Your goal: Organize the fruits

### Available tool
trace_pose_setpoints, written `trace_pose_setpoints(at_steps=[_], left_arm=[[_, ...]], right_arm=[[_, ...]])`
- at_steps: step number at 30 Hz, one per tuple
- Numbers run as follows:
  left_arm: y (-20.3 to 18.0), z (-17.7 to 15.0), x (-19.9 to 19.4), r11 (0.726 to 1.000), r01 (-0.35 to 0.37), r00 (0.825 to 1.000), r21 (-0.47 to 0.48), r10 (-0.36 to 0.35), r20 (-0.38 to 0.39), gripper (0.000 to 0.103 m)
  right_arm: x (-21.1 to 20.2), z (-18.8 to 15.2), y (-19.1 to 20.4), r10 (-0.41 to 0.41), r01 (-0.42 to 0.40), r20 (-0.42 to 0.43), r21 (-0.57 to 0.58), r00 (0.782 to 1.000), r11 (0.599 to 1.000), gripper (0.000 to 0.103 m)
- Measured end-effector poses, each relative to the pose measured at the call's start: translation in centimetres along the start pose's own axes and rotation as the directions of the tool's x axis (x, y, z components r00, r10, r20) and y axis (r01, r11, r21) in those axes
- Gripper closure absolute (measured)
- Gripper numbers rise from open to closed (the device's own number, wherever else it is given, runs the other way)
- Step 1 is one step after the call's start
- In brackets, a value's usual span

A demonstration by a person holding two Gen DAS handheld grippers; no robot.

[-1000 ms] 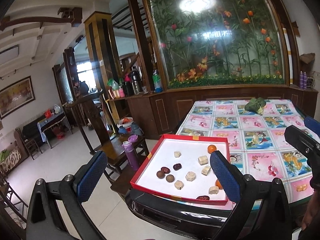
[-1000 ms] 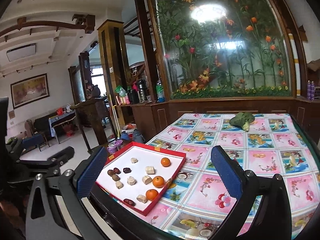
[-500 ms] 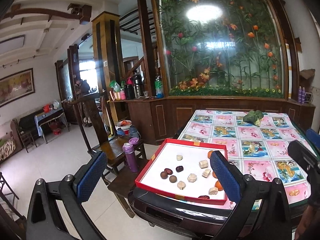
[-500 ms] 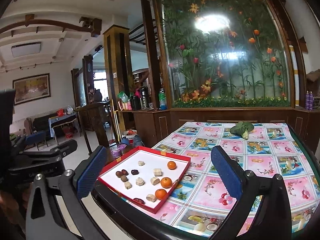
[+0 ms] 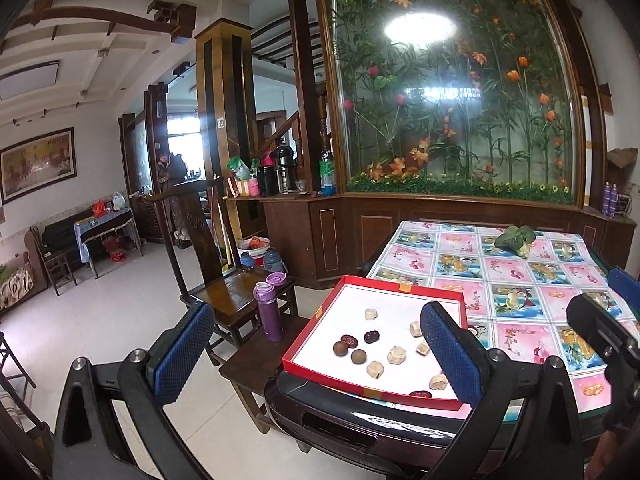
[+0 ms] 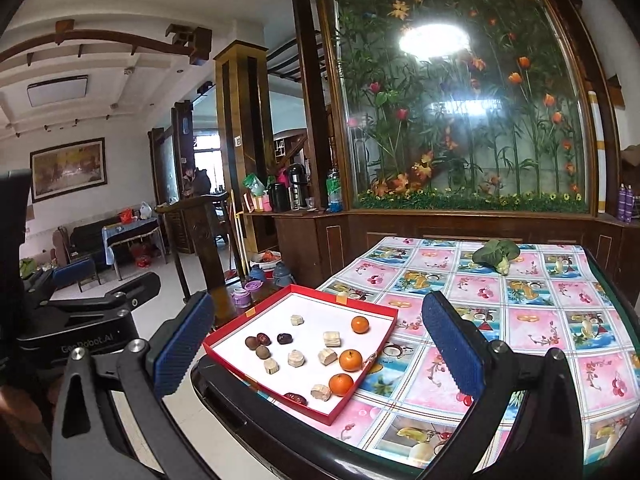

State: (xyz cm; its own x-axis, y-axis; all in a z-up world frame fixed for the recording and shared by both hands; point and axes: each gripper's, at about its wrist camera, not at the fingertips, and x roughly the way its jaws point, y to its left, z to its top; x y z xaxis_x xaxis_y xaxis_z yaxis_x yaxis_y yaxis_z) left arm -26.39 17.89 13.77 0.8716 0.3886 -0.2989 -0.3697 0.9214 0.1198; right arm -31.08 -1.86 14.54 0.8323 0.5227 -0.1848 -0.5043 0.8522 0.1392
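A red-rimmed white tray (image 5: 376, 281) (image 6: 372, 306) lies at the near left corner of the table. It holds three oranges (image 6: 351, 360), several pale chunks (image 6: 296, 357), brown round fruits (image 5: 341, 348) and dark red dates (image 5: 371, 336). In the left wrist view my right finger hides the oranges. My left gripper (image 5: 316, 354) is open and empty, short of the table's near edge. The right gripper (image 6: 316, 346) is likewise open and empty, with the tray seen between its fingers. Each gripper shows at the edge of the other's view.
The table (image 6: 520, 320) carries a pink fruit-patterned cloth, with a green leafy vegetable (image 6: 496, 256) at its far side. Left of the table stand a wooden chair (image 5: 224, 280) and a low stool with a purple bottle (image 5: 266, 312). A wooden cabinet with a glass flower panel stands behind.
Both cameras have tipped up a little, so the table and tray sit slightly lower in each view. Both grippers remain open, and nothing in the tray has moved.
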Motion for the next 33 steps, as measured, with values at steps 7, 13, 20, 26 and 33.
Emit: trace_pose_setpoints(at_steps=[7, 13, 20, 26, 33], left_arm=[[0.2, -0.1, -0.1, 1.000, 0.018, 1.000, -0.004, -0.018, -0.005, 0.000], [0.2, -0.1, -0.2, 1.000, 0.015, 1.000, -0.001, -0.015, -0.004, 0.000], [0.3, -0.3, -0.2, 1.000, 0.012, 1.000, -0.009, -0.012, -0.005, 0.000], [0.4, -0.5, -0.3, 1.000, 0.012, 1.000, -0.014, -0.013, -0.005, 0.000], [0.8, -0.5, -0.3, 0.999, 0.020, 1.000, -0.030, -0.020, -0.020, 0.000]], right_arm=[[0.2, -0.1, 0.5, -0.003, 0.003, -0.006, -0.009, 1.000, 1.000, 0.000], [0.2, -0.1, 0.5, -0.001, 0.001, -0.009, -0.009, 1.000, 1.000, 0.000], [0.1, -0.1, 1.0, -0.002, 0.002, -0.002, -0.019, 1.000, 1.000, 0.000], [0.2, 0.0, 1.5, 0.000, 0.000, -0.002, -0.027, 1.000, 1.000, 0.000], [0.5, 0.3, 1.8, 0.003, -0.003, -0.015, -0.030, 1.000, 1.000, 0.000]])
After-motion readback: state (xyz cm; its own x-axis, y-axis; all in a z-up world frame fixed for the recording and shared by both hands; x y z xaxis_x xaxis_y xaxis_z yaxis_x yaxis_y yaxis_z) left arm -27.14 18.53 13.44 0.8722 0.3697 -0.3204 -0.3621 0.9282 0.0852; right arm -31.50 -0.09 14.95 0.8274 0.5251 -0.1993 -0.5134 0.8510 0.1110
